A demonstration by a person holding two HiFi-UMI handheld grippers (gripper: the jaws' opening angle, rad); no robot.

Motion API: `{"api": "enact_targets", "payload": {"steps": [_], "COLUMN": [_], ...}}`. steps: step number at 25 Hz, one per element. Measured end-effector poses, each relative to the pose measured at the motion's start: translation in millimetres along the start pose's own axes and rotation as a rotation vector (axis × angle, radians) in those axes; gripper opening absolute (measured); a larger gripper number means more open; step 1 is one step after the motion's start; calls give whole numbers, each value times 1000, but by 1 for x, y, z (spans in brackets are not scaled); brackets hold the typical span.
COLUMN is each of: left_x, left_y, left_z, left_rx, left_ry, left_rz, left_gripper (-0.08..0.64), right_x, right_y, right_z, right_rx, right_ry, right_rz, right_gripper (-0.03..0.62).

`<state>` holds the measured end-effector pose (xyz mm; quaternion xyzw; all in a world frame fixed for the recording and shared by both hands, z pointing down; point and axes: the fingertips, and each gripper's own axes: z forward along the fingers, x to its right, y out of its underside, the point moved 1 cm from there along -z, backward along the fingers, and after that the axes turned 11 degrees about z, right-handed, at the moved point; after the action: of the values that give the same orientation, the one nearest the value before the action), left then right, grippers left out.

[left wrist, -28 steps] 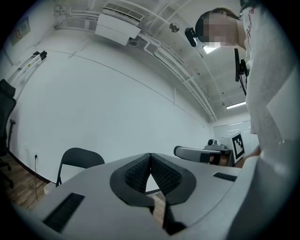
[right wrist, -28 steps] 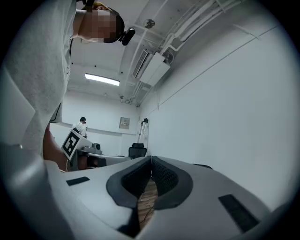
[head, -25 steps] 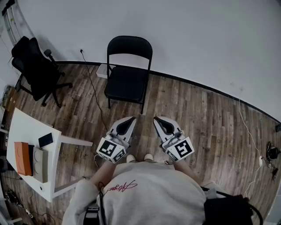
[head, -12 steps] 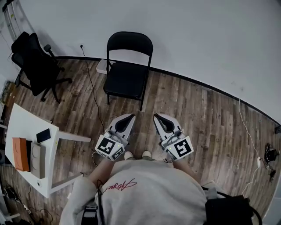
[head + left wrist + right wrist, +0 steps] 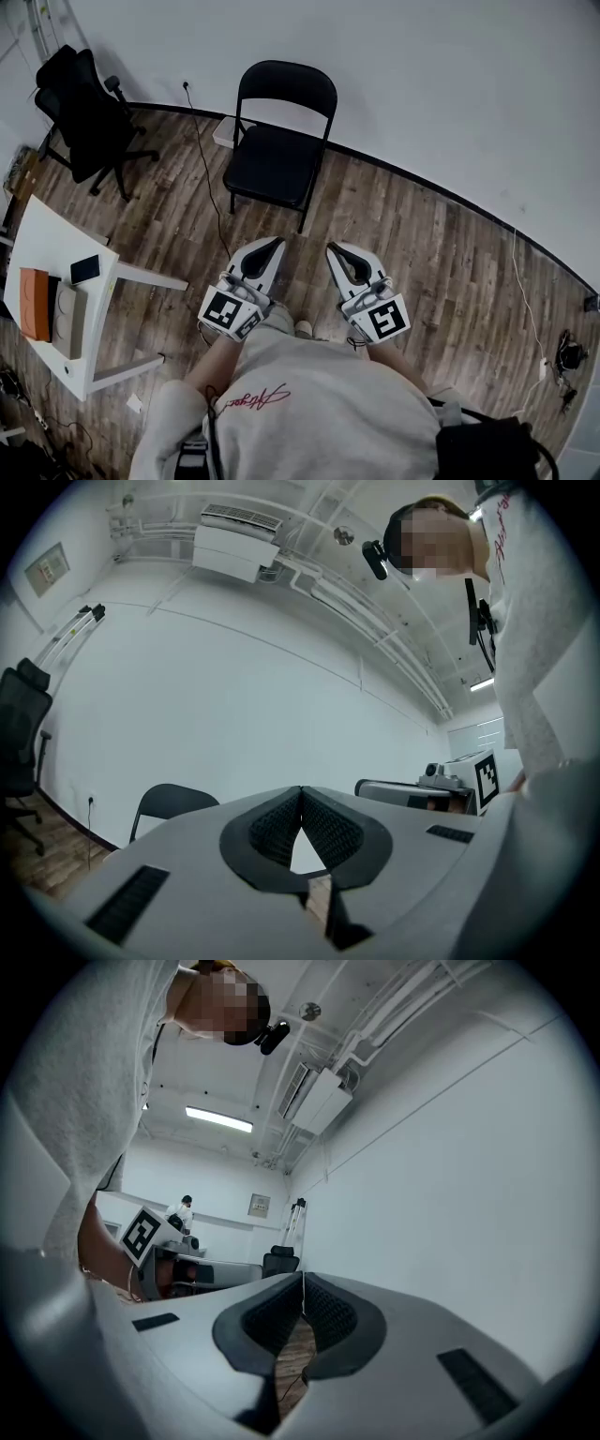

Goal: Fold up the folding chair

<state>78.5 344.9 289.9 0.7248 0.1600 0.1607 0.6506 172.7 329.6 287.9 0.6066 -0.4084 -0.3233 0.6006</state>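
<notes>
A black folding chair (image 5: 278,150) stands unfolded on the wooden floor against the white wall, its seat down and facing me. In the left gripper view the chair's back (image 5: 169,803) shows low at the left. My left gripper (image 5: 277,244) is held in front of my body, a step short of the chair, shut with nothing between its tips. Beside it my right gripper (image 5: 331,249) is also shut and holds nothing. Both point toward the chair and touch nothing.
A black office chair (image 5: 84,112) stands at the far left by the wall. A white table (image 5: 37,253) at my left carries a phone (image 5: 84,269) and an orange box (image 5: 35,305). A cable (image 5: 202,159) runs across the floor left of the folding chair.
The view has shifted slightly, so the chair sits a little higher and further right in the picture. Both grippers stay shut in about the same place before me.
</notes>
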Motion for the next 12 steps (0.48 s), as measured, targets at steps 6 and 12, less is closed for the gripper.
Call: {"api": "enact_targets", "payload": {"steps": [6, 12], "left_x": [-21, -78], "left_y": [18, 33], "left_z": [3, 41], "left_rx": [-32, -20], "left_ry": [-50, -90], "left_rz": [-20, -15], "left_gripper": [17, 17], "right_x": [13, 56], "right_y": [15, 18], "right_z": [13, 61], "right_rx": [-35, -19], "right_ry": [-8, 29], "right_rz": [10, -22], "right_gripper": [18, 18]}}
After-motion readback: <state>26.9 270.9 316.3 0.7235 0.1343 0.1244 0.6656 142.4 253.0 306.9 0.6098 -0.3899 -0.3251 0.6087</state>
